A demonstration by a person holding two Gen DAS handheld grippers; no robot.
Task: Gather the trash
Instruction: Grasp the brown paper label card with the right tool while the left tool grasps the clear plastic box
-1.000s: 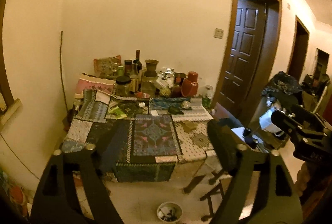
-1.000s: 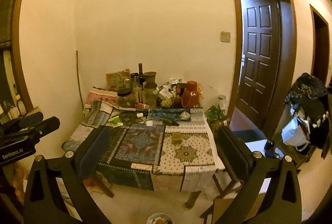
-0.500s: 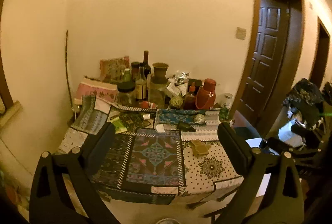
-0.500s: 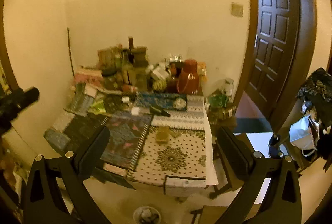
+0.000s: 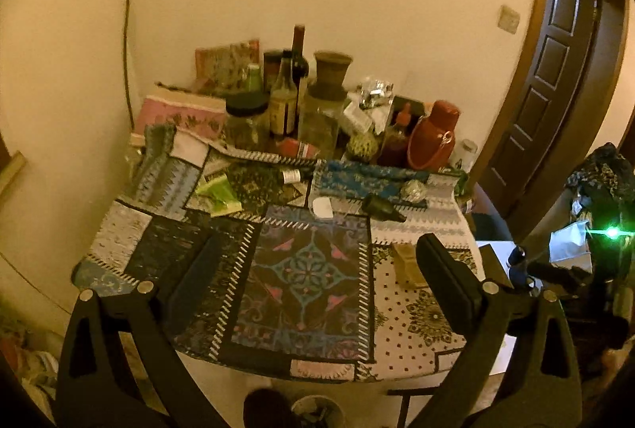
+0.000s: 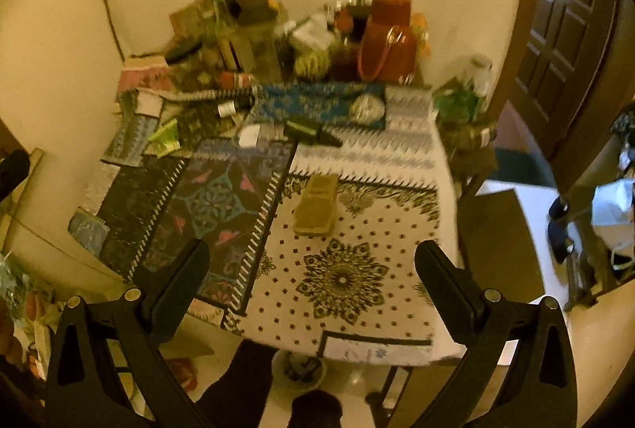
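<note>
A table under a patchwork cloth (image 5: 309,269) carries scattered litter: a green wrapper (image 5: 216,191), a small white scrap (image 5: 322,207), a dark bottle lying on its side (image 5: 381,209), a foil ball (image 5: 412,189) and a flat tan box (image 5: 406,265). My left gripper (image 5: 317,245) hovers open over the near middle of the table, holding nothing. In the right wrist view the tan box (image 6: 315,205) lies just beyond my right gripper (image 6: 311,249), which is open and holds nothing. The dark bottle (image 6: 311,132), foil ball (image 6: 367,106) and green wrapper (image 6: 164,140) lie farther back.
Bottles, jars and a red flask (image 5: 432,136) crowd the table's far edge against the wall. A small round bin (image 6: 299,368) sits on the floor under the near edge, by a person's feet. A dark door (image 5: 547,90) and a low white surface (image 6: 528,213) are on the right.
Both cameras have come closer to the table and tilted downward, so the cloth fills more of each view. The left fingers stand slightly wider apart than a second ago.
</note>
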